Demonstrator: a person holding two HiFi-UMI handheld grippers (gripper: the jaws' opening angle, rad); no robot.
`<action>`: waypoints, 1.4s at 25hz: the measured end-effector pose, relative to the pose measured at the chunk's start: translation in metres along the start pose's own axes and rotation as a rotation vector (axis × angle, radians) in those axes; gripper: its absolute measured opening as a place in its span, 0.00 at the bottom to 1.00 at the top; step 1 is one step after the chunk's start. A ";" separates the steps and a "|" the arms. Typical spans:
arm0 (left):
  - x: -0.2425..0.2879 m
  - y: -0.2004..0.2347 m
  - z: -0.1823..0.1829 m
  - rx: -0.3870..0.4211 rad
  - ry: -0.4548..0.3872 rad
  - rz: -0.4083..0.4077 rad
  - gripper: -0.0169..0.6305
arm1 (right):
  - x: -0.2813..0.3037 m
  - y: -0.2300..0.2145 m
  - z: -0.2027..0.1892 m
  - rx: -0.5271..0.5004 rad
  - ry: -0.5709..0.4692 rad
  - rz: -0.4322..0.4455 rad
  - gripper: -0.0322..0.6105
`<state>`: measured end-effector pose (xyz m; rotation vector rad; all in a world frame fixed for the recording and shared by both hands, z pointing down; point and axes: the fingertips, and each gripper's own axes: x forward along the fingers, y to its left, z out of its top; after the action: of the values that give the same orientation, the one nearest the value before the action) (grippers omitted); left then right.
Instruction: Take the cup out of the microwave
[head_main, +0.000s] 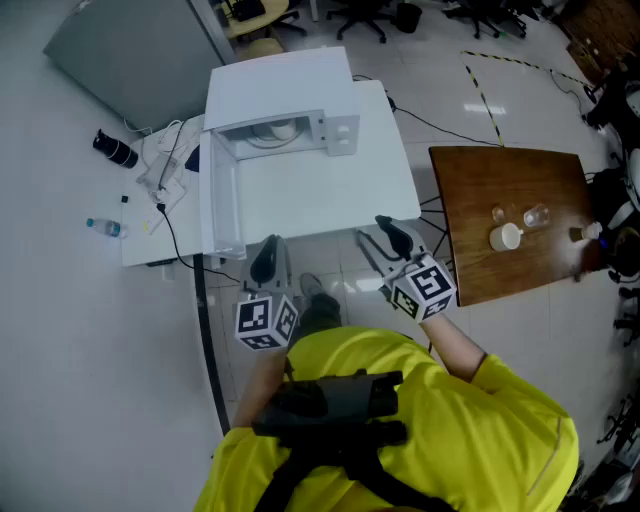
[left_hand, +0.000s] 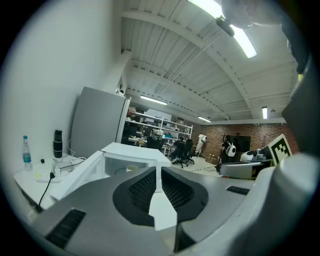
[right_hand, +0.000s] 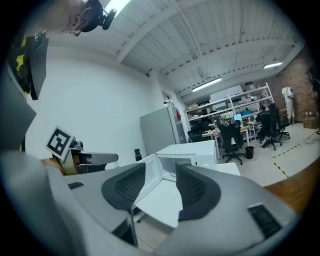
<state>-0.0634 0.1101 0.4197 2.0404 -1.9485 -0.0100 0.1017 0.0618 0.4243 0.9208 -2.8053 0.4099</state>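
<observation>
A white microwave (head_main: 285, 95) stands at the back of a white table (head_main: 320, 195), its door (head_main: 222, 205) swung open to the left. In the cavity a pale round shape (head_main: 272, 131) shows; I cannot tell whether it is the cup. Both grippers hover off the table's near edge, apart from the microwave. My left gripper (head_main: 265, 262) is shut with nothing in it, and points at the open cavity (left_hand: 131, 167). My right gripper (head_main: 385, 243) is open and empty, and between its pads (right_hand: 195, 185) I see the microwave (right_hand: 187, 152) and its door (right_hand: 152, 175).
A wooden table (head_main: 480, 190) stands to the right with a white mug (head_main: 507, 237) and clear glasses (head_main: 537, 215). On the surface left of the microwave lie a dark flask (head_main: 115, 149), cables (head_main: 165, 165) and a water bottle (head_main: 105, 228). Office chairs stand far behind.
</observation>
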 end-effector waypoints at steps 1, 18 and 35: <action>0.011 0.017 0.007 0.011 -0.001 -0.002 0.08 | 0.032 0.003 0.001 -0.015 0.005 -0.002 0.38; 0.123 0.141 0.006 -0.022 0.141 0.022 0.08 | 0.410 -0.113 -0.101 -0.022 0.156 -0.273 0.71; 0.146 0.161 -0.035 -0.007 0.226 0.001 0.08 | 0.523 -0.191 -0.136 -0.055 0.165 -0.462 0.74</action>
<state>-0.2022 -0.0276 0.5213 1.9427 -1.8076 0.2041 -0.1920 -0.3353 0.7157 1.4010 -2.3459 0.3197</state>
